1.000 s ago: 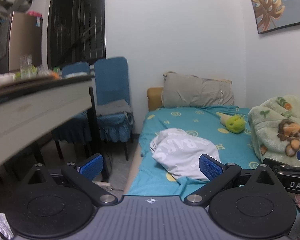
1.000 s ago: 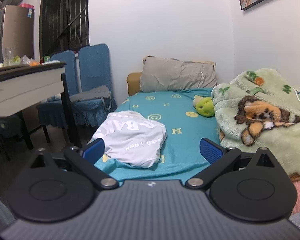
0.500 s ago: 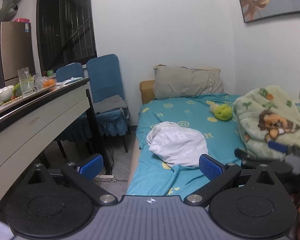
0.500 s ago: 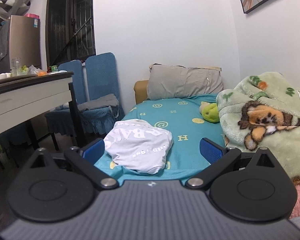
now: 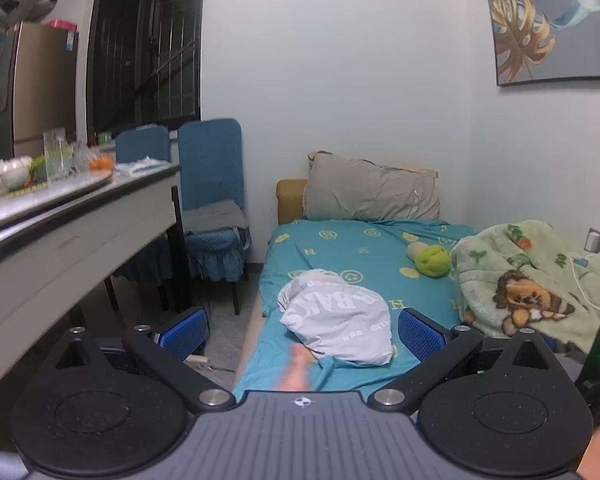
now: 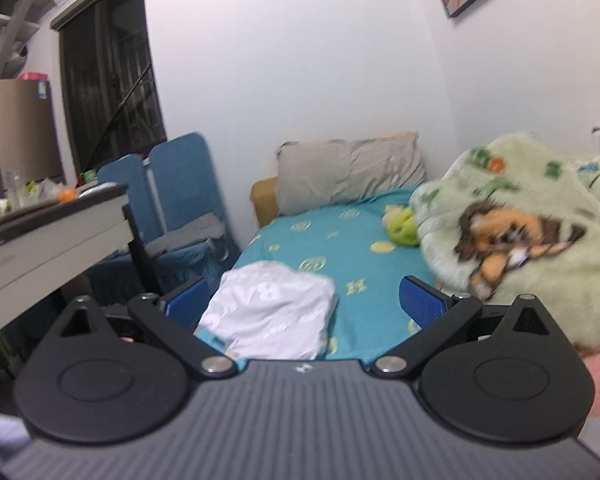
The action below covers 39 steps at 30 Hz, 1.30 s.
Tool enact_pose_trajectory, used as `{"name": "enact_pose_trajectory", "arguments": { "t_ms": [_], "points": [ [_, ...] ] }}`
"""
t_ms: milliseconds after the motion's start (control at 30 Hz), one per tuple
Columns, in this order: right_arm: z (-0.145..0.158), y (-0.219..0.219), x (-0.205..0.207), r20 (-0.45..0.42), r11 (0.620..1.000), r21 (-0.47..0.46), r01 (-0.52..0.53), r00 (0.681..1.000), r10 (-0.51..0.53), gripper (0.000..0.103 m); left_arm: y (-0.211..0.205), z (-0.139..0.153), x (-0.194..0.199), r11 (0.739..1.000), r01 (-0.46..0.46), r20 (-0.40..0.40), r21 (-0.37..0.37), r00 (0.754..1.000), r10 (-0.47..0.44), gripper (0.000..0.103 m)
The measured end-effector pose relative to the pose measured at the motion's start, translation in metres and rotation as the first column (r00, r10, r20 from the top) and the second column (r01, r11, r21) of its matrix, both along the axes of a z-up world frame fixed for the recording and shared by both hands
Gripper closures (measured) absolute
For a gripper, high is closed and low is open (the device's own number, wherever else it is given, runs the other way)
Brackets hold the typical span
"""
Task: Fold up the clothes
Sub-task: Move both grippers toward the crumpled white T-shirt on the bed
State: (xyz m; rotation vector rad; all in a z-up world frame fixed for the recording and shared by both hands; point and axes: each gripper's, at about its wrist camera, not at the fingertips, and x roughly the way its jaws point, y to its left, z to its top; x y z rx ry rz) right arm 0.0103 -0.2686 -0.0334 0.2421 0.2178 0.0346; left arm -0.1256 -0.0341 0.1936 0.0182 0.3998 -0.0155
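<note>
A crumpled white garment (image 5: 338,316) with grey lettering lies on the teal bed sheet (image 5: 352,248) near the bed's foot. My left gripper (image 5: 302,330) is open, well short of the garment, which shows between its blue pads. In the right wrist view the same garment (image 6: 272,312) lies low and left of centre. My right gripper (image 6: 304,302) is open too and holds nothing. A blurred pink fingertip (image 5: 296,372) shows just above the left gripper's body.
A grey pillow (image 5: 370,192) lies at the bed's head. A green plush toy (image 5: 432,260) and a green lion-print blanket (image 5: 528,280) fill the bed's right side. Left of the bed stand two blue chairs (image 5: 212,184) and a white table (image 5: 60,216) with glasses and bowls.
Both grippers have risen and pulled back a little, so the bed sits lower and farther. The right wrist view has tilted and is blurred. Both stay open.
</note>
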Motion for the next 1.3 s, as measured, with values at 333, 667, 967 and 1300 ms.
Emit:
{"name": "enact_pose_trajectory", "arguments": {
  "t_ms": [333, 667, 967, 1300],
  "points": [
    [0.047, -0.018, -0.001, 0.001, 0.998, 0.026, 0.053, 0.999, -0.054, 0.0, -0.021, 0.0, 0.034, 0.993, 0.039, -0.04, -0.113, 0.998, -0.044, 0.0],
    [0.105, -0.012, -0.009, -0.024, 0.991, 0.118, -0.063, 0.998, 0.066, 0.0, 0.002, 0.013, 0.045, 0.993, -0.109, 0.024, -0.052, 0.994, 0.11, 0.0],
    [0.118, -0.002, -0.012, -0.045, 0.998, -0.038, -0.054, 0.998, 0.052, 0.0, 0.011, 0.033, 0.062, 0.993, -0.078, 0.016, 0.085, 0.997, 0.076, 0.0],
    [0.196, -0.031, -0.024, -0.052, 0.993, -0.082, -0.084, 0.995, 0.08, 0.0, -0.022, 0.095, 0.085, 1.0, 0.025, -0.056, 0.009, 0.998, -0.024, 0.0]
  ]
}}
